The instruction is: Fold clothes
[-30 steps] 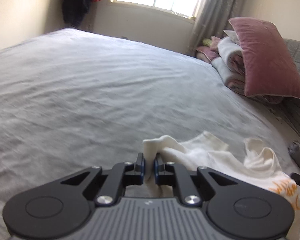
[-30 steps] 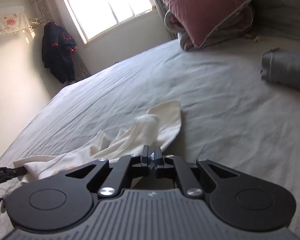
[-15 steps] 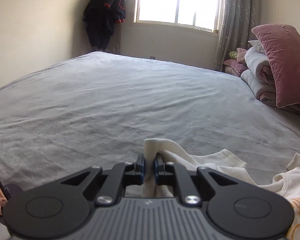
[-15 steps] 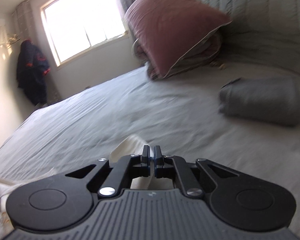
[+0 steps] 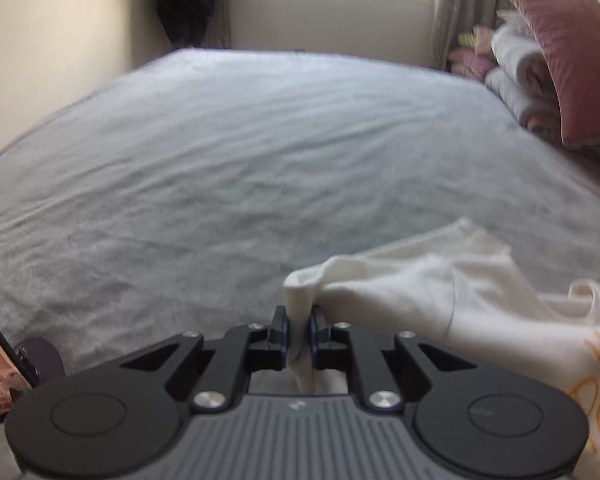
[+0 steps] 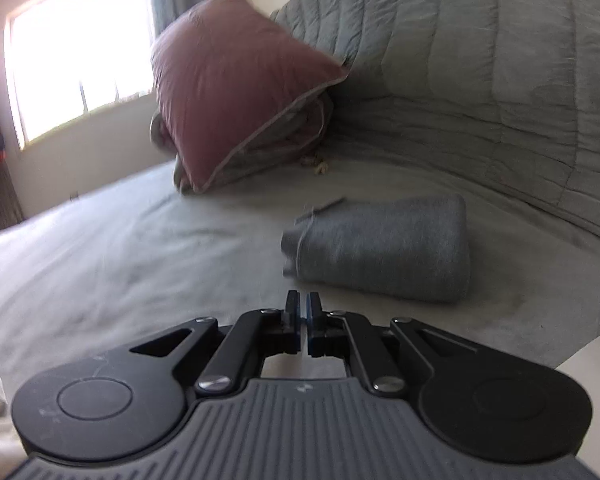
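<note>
One grey garment (image 6: 384,248) lies folded on the bed (image 5: 220,152); the white T-shirt (image 5: 440,280) remains crumpled, pinched in the closed left tool (image 5: 298,332), right tool (image 6: 301,328) closed, contents indiscernible.

Ahead of left gripper (image 5: 298,330): wide bare bedsheet (image 5: 228,168) — open to the far edge.
Left's right side: white shirt (image 5: 452,292) lies spread, one fold clamped in the jaws.
Far right corner: pink pillow (image 5: 572,68) on stacked bedding blocks passage.
Ahead of right gripper (image 6: 302,322): folded grey garment (image 6: 384,248) near, just right of centre.
Beyond: quilt (image 6: 480,80) — a wall.
Right's left side: open sheet.
</note>
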Demonstrator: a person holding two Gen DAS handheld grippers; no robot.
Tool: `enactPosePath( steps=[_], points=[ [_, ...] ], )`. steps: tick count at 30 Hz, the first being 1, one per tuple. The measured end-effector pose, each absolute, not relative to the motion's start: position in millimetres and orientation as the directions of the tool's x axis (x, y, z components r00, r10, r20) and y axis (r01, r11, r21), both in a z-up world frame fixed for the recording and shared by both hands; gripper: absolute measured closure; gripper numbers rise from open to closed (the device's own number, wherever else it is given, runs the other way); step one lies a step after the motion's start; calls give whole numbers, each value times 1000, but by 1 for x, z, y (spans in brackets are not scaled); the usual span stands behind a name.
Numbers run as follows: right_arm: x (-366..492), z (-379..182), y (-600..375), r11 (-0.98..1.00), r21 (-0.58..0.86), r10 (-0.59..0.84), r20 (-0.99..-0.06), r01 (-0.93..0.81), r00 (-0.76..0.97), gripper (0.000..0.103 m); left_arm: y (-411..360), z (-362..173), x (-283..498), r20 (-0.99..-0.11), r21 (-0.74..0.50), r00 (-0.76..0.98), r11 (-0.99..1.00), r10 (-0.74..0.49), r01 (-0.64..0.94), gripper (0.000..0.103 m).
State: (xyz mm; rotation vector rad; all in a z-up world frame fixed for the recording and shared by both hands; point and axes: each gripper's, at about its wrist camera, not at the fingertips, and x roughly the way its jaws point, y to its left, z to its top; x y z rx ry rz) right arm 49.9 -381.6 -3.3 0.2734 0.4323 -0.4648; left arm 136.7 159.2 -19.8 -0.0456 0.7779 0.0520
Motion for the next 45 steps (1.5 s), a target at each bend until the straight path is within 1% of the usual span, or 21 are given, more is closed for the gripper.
enactPosePath(
  steps=[1, 3, 5, 7, 8, 9, 11, 14, 16, 21, 22, 24, 26, 27, 28, 29, 33, 37, 39, 43, 45],
  points=[
    [51, -5, -380, 864, 150, -363, -473, 480, 802, 99, 161, -21, 136, -718, -26, 696, 998, 19, -55, 88],
    [52, -8, -376, 872, 140, -346, -501, 469, 793, 94, 169, -13, 135, -714, -84, 699, 995, -18, -60, 78],
    [53, -6, -372, 883, 125, -332, -515, 452, 790, 90, 177, -3, 137, -703, -147, 709, 987, -57, -66, 56],
    [53, -1, -368, 900, 114, -307, -522, 422, 796, 80, 180, 4, 148, -701, -190, 707, 980, -93, -60, 52],
    [54, 1, -366, 909, 113, -289, -522, 401, 803, 59, 180, 6, 155, -706, -196, 701, 979, -101, -56, 49],
    [55, 4, -362, 920, 107, -273, -519, 378, 810, 47, 178, 4, 165, -717, -188, 689, 981, -102, -50, 48],
    [60, 9, -350, 943, 75, -243, -512, 324, 824, 47, 171, -3, 187, -747, -158, 656, 987, -105, -22, 45],
    [77, 13, -328, 976, 42, -160, -538, 216, 827, 47, 159, -18, 217, -781, -100, 617, 995, -93, 24, 45],
    [91, 10, -314, 988, 45, -98, -558, 148, 824, 47, 152, -29, 235, -799, -89, 591, 994, -109, 64, 45],
    [129, -18, -280, 1000, 25, 15, -619, 1, 786, 47, 136, -48, 259, -818, -123, 551, 986, -165, 111, 47],
    [136, -25, -275, 1000, 12, 24, -632, -21, 775, 47, 132, -50, 262, -817, -127, 549, 984, -174, 123, 49],
    [149, -39, -265, 999, -1, 40, -658, -54, 752, 47, 125, -50, 265, -813, -135, 549, 980, -196, 149, 58],
    [159, -50, -257, 997, -1, 54, -679, -74, 733, 47, 118, -51, 264, -811, -136, 546, 975, -213, 178, 74],
    [162, -55, -254, 997, 2, 58, -685, -78, 727, 47, 114, -52, 263, -809, -125, 548, 973, -213, 194, 79],
    [165, -58, -252, 997, 1, 58, -687, -79, 725, 47, 112, -52, 262, -807, -112, 552, 971, -212, 209, 94],
    [165, -61, -249, 997, -5, 52, -684, -76, 728, 47, 110, -52, 260, -803, -100, 559, 972, -206, 214, 99],
    [164, -62, -249, 997, 1, 58, -676, -78, 734, 47, 113, -37, 250, -765, -27, 632, 987, -122, 158, 100],
    [163, -63, -251, 996, 5, 68, -673, -87, 736, 51, 123, -19, 245, -700, 147, 711, 987, 59, 62, 100],
    [163, -63, -251, 996, 3, 71, -675, -93, 735, 54, 134, -17, 246, -687, 215, 713, 977, 143, 11, 100],
    [165, -63, -250, 996, 7, 72, -678, -92, 732, 55, 157, -25, 248, -675, 358, 670, 931, 308, -68, 100],
    [165, -62, -249, 996, 10, 73, -680, -91, 729, 55, 170, -30, 249, -695, 379, 630, 921, 345, -85, 100]
  ],
)
